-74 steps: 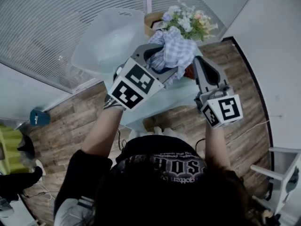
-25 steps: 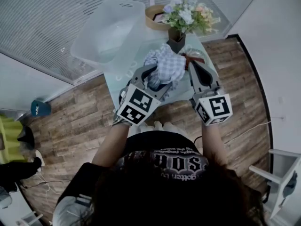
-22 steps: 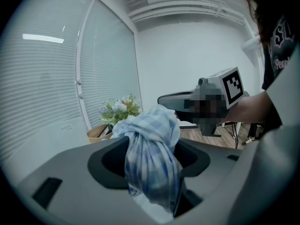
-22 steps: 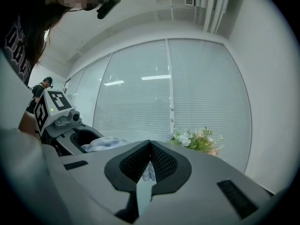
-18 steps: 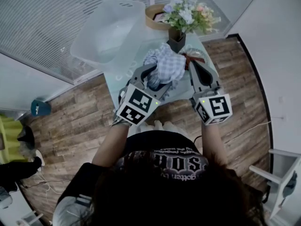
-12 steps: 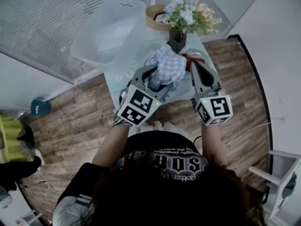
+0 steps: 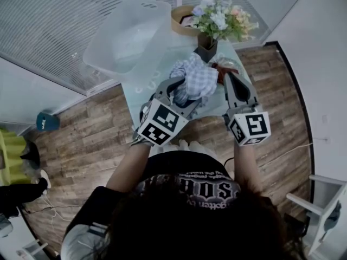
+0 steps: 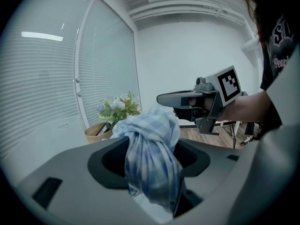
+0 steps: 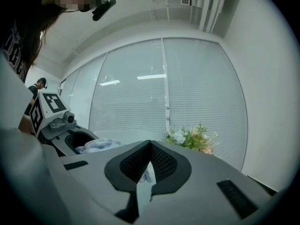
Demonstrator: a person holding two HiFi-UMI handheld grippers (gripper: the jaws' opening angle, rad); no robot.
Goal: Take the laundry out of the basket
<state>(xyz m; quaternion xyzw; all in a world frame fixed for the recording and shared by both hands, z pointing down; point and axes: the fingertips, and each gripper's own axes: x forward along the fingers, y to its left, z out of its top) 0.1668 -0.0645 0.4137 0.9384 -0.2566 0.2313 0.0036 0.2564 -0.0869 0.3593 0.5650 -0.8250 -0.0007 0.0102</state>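
Two grippers hang over the pale table (image 7: 142, 93) at mid-frame. The left gripper (image 7: 184, 93) (image 8: 152, 158) is clamped on a bunched blue-checked cloth (image 7: 198, 77) (image 8: 152, 144), well outside the clear plastic basket (image 7: 127, 34) at upper left. The right gripper (image 7: 227, 79) (image 9: 149, 158), just beside the cloth, has its jaws pinched together on nothing. Flowers (image 7: 219, 18) stand behind.

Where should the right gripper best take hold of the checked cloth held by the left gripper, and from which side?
Grip the loose bunch of the checked cloth that bulges out past the left gripper, whose jaws pinch its middle. Come in from the right, where the right gripper hovers shut: it must open first.
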